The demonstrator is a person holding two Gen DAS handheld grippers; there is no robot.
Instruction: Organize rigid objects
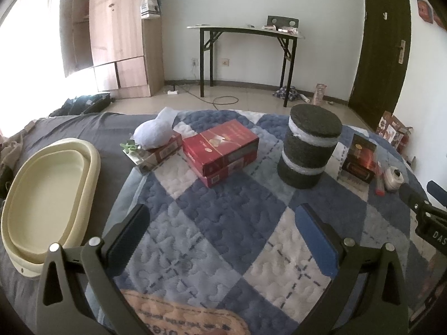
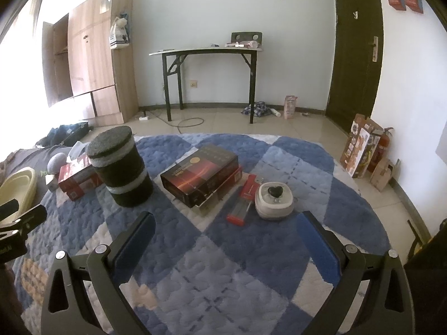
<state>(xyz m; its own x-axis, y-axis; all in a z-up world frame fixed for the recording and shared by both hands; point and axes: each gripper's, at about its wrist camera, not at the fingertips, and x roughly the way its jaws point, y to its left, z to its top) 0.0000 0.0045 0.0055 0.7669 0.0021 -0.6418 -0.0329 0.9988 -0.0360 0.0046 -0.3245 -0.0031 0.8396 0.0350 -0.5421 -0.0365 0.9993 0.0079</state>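
Nothing looked sorted yet: the cream tub [image 1: 53, 195], left of the left gripper [image 1: 220, 220], sat empty, and every item lay loose on the quilt [image 1: 212, 237]. Both grippers hovered with jaws wide apart, holding nothing.

Ahead of the left jaws lay the red box [image 1: 220, 150], stiff glossy cardboard, seemingly stacked on another like it. Left of it a soft white bundle [image 1: 153, 134] rested on a smaller carton [image 1: 156, 153]. To the right stood the drum [image 1: 310, 148], a squat cylinder of coarse dark felt with pale bands.

Ahead of the right gripper [image 2: 226, 223] lay the black box [image 2: 201, 173], flat and shiny, then a slim red pack [image 2: 244, 198] and, touching it, a smooth white case [image 2: 273, 201] with rounded corners. All of the sorting remained.
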